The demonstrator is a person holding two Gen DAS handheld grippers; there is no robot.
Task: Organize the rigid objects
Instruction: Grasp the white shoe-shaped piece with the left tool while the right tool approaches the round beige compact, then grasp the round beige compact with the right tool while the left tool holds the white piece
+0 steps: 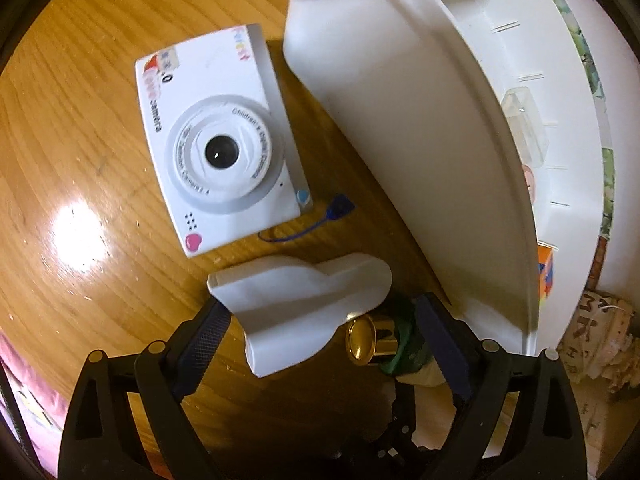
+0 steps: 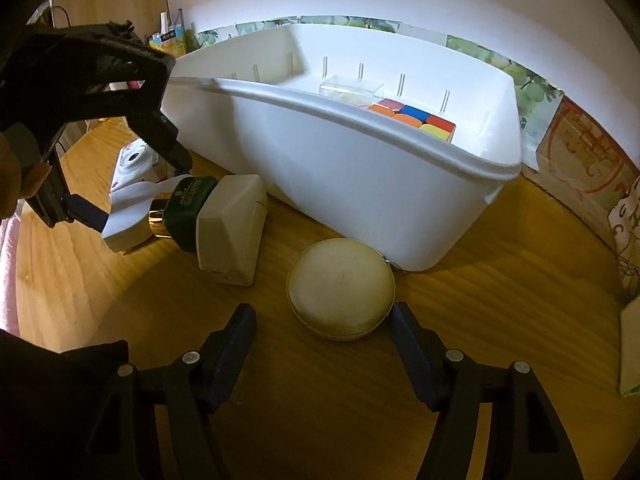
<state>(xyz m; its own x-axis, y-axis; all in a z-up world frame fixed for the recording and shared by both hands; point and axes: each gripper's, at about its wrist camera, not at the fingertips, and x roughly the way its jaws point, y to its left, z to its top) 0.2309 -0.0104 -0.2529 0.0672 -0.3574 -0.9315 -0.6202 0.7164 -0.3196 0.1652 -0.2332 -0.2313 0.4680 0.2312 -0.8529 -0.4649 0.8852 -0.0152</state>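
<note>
In the left wrist view a white toy camera (image 1: 216,140) lies face up on the wooden table beside the white bin (image 1: 400,120). My left gripper (image 1: 322,340) is open, pointing down over a white moulded plastic piece (image 1: 304,312) and a gold-capped green bottle (image 1: 404,344); both lie between its fingers. In the right wrist view my right gripper (image 2: 324,320) is open around the near side of a round cream case (image 2: 340,288). Its right fingertip sits close to the case; the left one stands apart. The bin (image 2: 360,184) holds a colour cube (image 2: 412,118) and a clear box (image 2: 350,90).
A cream wedge-shaped block (image 2: 232,228) lies against the green bottle (image 2: 192,208), left of the round case. The left gripper (image 2: 132,184) and a hand reach in from the left. A cardboard box (image 2: 580,160) stands at the right; pink cloth (image 1: 24,392) edges the table.
</note>
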